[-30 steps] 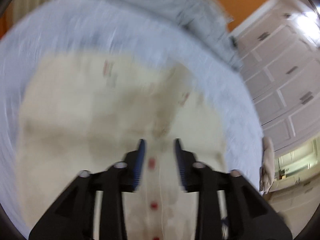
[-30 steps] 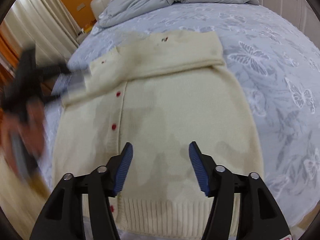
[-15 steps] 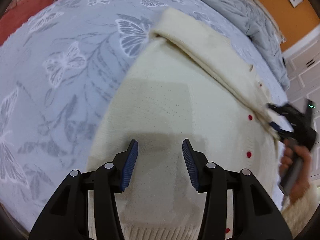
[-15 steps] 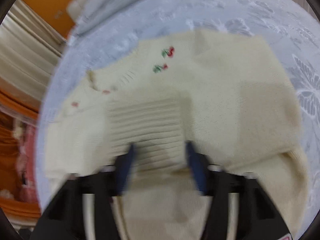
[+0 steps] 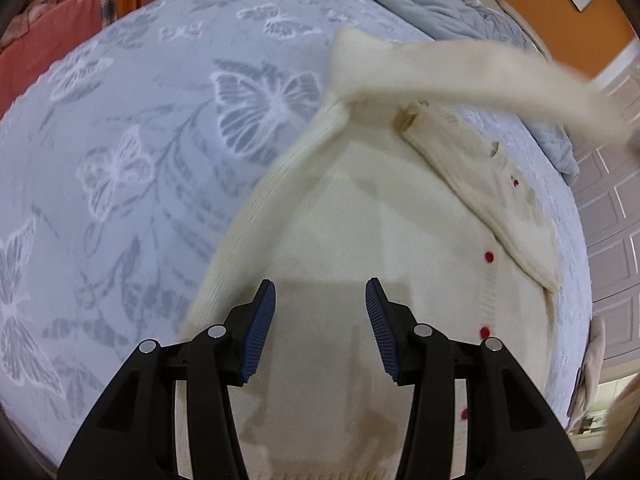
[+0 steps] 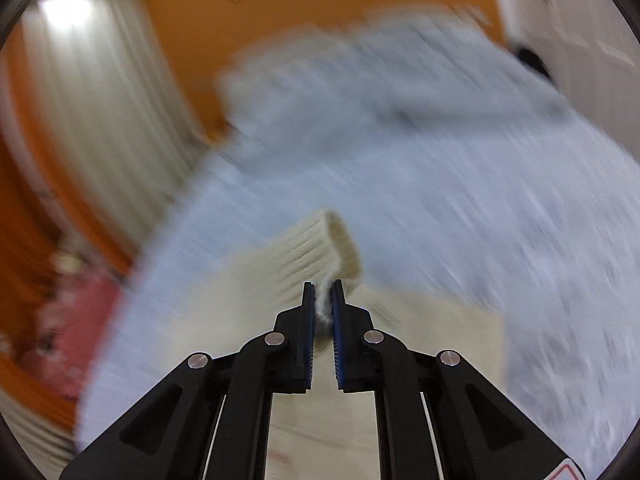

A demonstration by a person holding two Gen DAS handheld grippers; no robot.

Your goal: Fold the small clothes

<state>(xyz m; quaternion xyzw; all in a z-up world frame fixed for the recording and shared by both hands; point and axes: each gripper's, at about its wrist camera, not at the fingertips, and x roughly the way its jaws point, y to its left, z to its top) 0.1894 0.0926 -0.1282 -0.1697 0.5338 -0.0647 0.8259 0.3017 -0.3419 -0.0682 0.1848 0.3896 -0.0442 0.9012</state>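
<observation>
Sleeve (image 5: 460, 72) now aloft, right-gripped

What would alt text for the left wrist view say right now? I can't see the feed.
The open left gripper hovers over the body of a cream cardigan with red buttons, spread on a blue butterfly-print bedspread. One sleeve is lifted and blurred, stretching across the top of the view toward the right. A rumpled grey duvet lies at the far end.
</observation>
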